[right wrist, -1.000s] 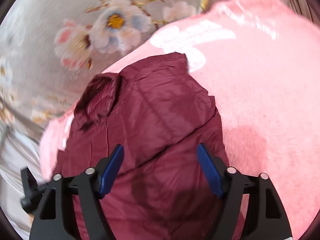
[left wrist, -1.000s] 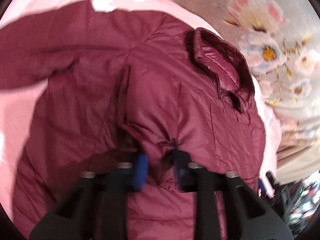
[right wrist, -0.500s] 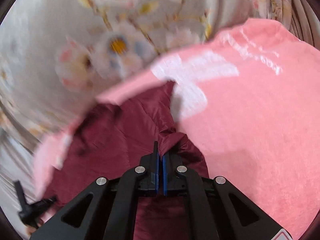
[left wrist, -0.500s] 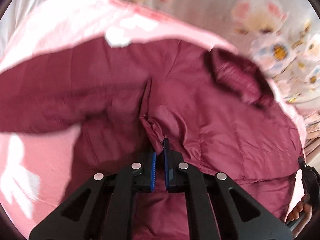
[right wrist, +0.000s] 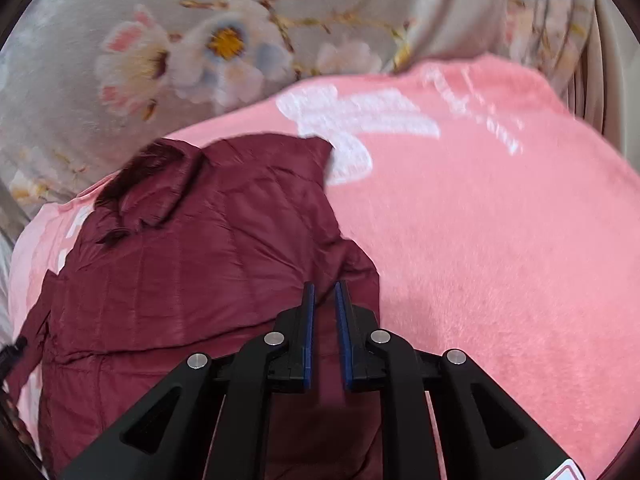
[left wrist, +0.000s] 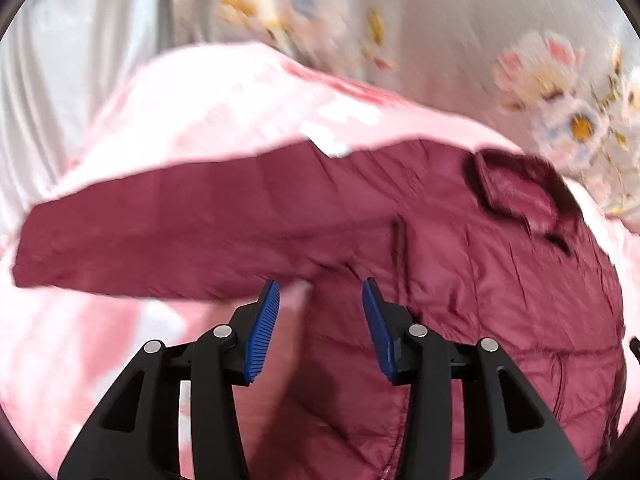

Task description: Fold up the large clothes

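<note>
Overhead, left gripper (left wrist: 320, 320) wide above maroon jacket (left wrist: 480, 280), right gripper (right wrist: 324, 312) narrowly parted, blanket lettering (right wrist: 476, 108) unreadable

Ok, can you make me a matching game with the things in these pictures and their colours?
Things:
1. jacket
2. blanket
3. gripper pads
4. curtain

Colours:
a. blue
b. grey with flowers
c. dark red
d. pink

Pairs: 1-c, 2-d, 3-a, 4-b
</note>
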Demonstrator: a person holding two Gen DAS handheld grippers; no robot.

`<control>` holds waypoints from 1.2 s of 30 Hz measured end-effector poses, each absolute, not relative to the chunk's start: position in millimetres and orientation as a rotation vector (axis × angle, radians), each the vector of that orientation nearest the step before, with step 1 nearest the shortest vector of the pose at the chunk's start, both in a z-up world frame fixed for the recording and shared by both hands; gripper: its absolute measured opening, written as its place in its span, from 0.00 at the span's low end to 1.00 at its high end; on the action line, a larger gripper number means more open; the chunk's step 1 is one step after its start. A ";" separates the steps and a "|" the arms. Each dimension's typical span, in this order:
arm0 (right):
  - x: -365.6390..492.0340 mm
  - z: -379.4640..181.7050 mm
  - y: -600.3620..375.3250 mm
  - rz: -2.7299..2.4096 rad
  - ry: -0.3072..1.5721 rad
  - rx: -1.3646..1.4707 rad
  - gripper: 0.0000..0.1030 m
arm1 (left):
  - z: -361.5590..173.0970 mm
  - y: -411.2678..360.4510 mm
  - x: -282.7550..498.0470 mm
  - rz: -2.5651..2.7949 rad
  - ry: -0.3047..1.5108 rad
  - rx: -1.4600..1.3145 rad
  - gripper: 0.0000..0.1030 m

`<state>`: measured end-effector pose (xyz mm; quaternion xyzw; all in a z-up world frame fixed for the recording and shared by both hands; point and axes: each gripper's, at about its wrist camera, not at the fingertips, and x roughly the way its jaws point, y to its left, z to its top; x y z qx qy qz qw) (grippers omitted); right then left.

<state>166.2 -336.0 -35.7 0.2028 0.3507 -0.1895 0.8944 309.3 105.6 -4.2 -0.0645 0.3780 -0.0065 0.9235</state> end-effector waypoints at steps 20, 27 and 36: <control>244.1 -78.0 -214.8 -0.086 0.877 0.256 0.00 | -73.1 9.2 329.3 -0.255 0.865 -0.132 0.42; 242.1 -76.8 -194.2 -0.149 0.872 0.138 0.00 | -71.5 -1.4 327.1 -0.224 0.851 -0.064 0.44; 245.1 -77.4 -189.9 -0.167 0.877 0.102 0.00 | -71.9 -6.5 326.1 -0.234 0.847 -0.039 0.52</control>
